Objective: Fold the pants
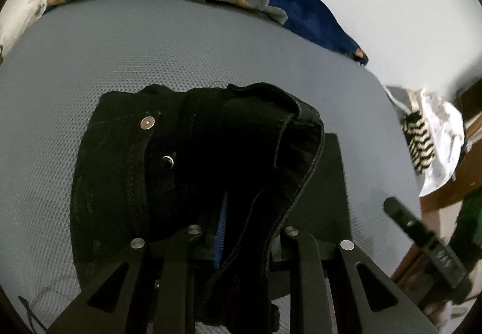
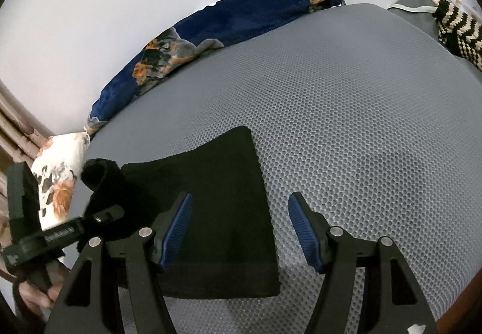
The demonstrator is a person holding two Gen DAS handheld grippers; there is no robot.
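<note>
Black pants (image 1: pixel 186 159) fill the left wrist view, waistband end bunched and lifted over the grey mesh mattress (image 1: pixel 150 62), with a metal button (image 1: pixel 148 123) showing. My left gripper (image 1: pixel 241 231) is shut on the pants' waistband; one blue pad (image 1: pixel 221 231) shows beside the cloth. In the right wrist view the flat folded part of the pants (image 2: pixel 223 213) lies on the mattress (image 2: pixel 346 123). My right gripper (image 2: pixel 239 228) is open and empty just above its right edge. The left gripper (image 2: pixel 60 231) with held cloth shows at left.
A dark blue floral blanket (image 1: pixel 271 2) lies along the mattress's far edge by the white wall. A floral pillow (image 2: pixel 57 177) is at the left. A striped knit item (image 1: pixel 420 141) and white cloth lie at the right edge.
</note>
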